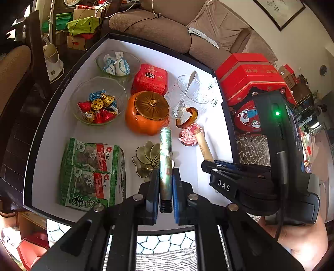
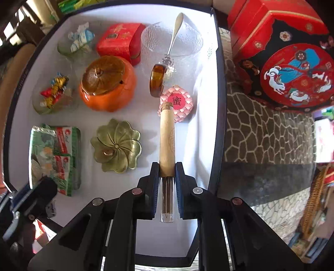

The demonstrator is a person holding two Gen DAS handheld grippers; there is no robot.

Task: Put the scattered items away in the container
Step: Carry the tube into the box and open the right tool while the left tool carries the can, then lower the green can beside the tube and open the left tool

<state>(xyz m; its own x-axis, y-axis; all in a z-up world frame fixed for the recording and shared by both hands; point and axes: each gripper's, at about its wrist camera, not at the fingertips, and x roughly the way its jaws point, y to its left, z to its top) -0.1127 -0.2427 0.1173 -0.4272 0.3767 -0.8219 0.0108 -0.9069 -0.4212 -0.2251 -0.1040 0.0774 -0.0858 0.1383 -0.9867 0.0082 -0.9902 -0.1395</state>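
Most of the job looks done: the shallow white box with dark rim [image 1: 68, 68] already holds sweets, a round orange lidded jar [image 1: 147, 113] and more. My left fingers [image 1: 166, 183] pinch a slim green patterned tube [image 1: 165, 154], my right fingers [image 2: 167, 173] a cork-stoppered glass tube with tan label [image 2: 167, 137], both above the box, unplaced.

Brown sofa [image 1: 167, 27], framed picture [image 1: 279, 10] on white wall.
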